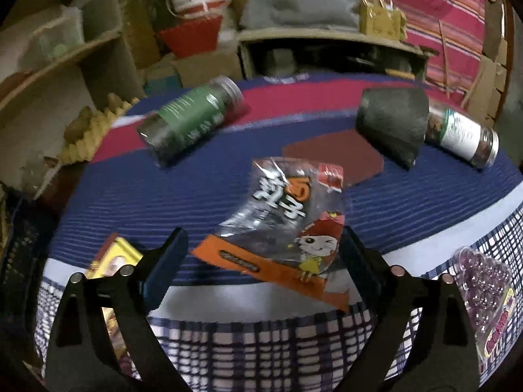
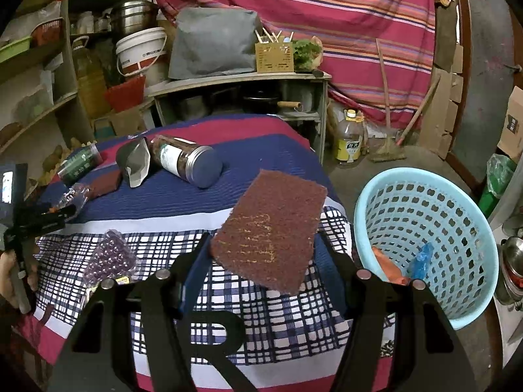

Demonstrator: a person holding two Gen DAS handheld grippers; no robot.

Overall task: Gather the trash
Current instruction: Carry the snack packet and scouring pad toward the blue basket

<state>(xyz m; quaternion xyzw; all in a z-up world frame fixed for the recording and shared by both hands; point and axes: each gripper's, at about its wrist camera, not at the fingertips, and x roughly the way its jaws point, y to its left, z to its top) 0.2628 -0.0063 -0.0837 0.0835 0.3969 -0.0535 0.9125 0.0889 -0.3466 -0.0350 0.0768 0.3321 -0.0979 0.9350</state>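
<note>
On the striped cloth-covered table [image 1: 130,202], the left gripper [image 1: 264,251] tilts downward, jaws spread around a snack wrapper [image 1: 287,225]. Beside the table, near the blue basket [image 2: 366,202], the right gripper [image 2: 261,254] pinches a brown scouring pad [image 2: 271,228].

Both wrist cameras look down along their fingers [image 1: 170,254] at the cloth-covered bench [image 2: 261,163]; both views share it closely.

Cluttered home storeroom: rough shelves [image 2: 49,75] with pots, plastic bucket [image 2: 140,49], oil bottles, striped cloth backdrop [image 2: 327,9].
</note>
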